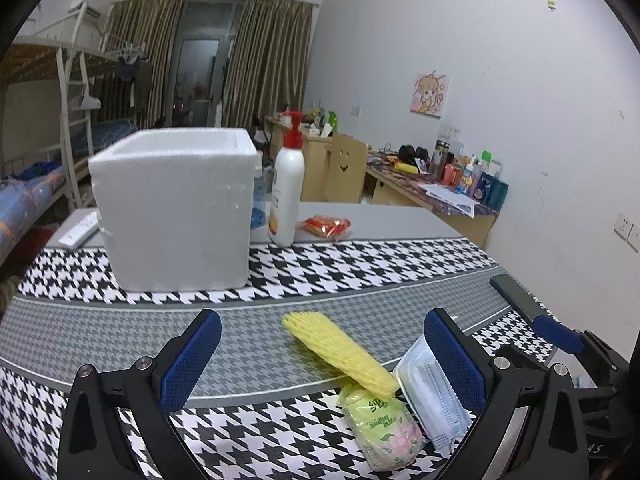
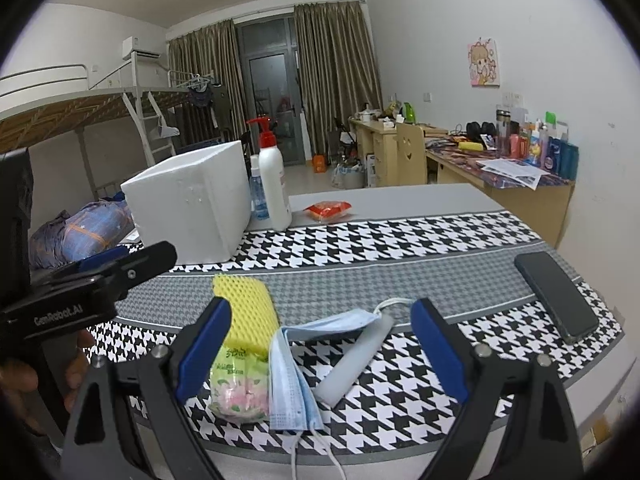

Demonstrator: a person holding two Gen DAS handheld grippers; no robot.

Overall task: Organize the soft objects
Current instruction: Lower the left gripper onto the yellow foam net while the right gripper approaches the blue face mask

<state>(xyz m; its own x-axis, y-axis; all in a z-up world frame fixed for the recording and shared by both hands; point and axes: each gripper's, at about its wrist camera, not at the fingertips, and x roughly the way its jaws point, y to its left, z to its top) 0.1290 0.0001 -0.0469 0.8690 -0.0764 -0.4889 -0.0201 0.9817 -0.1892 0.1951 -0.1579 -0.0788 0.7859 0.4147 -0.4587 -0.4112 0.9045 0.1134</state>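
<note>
A yellow foam net [image 1: 340, 352] lies on the houndstooth cloth between the fingers of my open left gripper [image 1: 322, 316], its near end resting on a green tissue pack [image 1: 380, 428]. A blue face mask [image 1: 432, 392] lies against the gripper's right finger. In the right wrist view my right gripper [image 2: 320, 304] stands open over the face mask [image 2: 292, 372], with a white cylinder [image 2: 356, 360] on its right. The tissue pack [image 2: 240, 380] and foam net [image 2: 248, 312] lie by its left finger. A white foam box [image 1: 176, 208] stands open-topped at the back left.
A lotion pump bottle [image 1: 286, 184] and a red packet [image 1: 328, 226] sit beside the box. A black phone [image 2: 556, 296] lies at the table's right edge. The left gripper [image 2: 132, 260] shows at the far left, the right gripper [image 1: 532, 308] at the far right. A cluttered desk lines the right wall.
</note>
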